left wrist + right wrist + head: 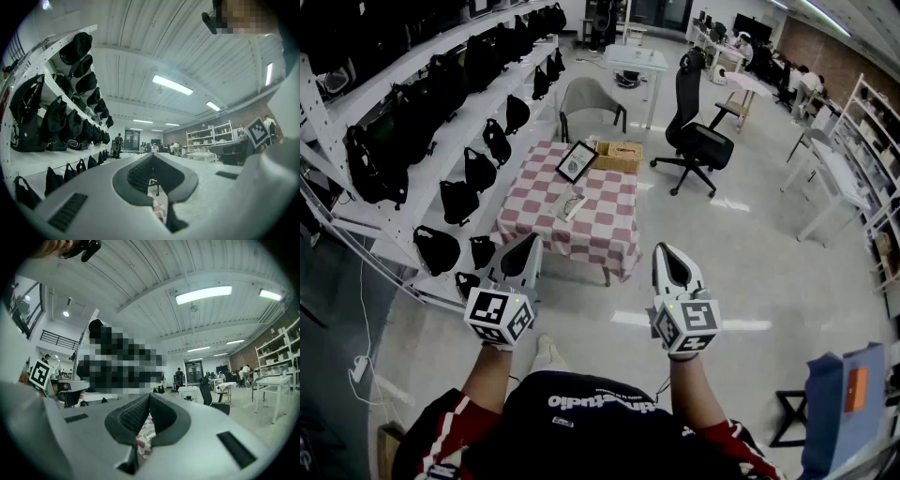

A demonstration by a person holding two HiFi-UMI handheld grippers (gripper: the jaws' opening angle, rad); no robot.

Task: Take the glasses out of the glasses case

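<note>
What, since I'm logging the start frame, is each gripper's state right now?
Left gripper: closed, holding nothing.
Right gripper: closed, holding nothing.

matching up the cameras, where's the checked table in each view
Head view: the checked table stands at centre, a little above the middle.
Left gripper view: only a sliver of its cloth shows, low, through the gap under the jaws.
Right gripper view: the same, low centre.
Shared landmark: the black office chair, right of the table in the head view, right of centre in the right gripper view.
</note>
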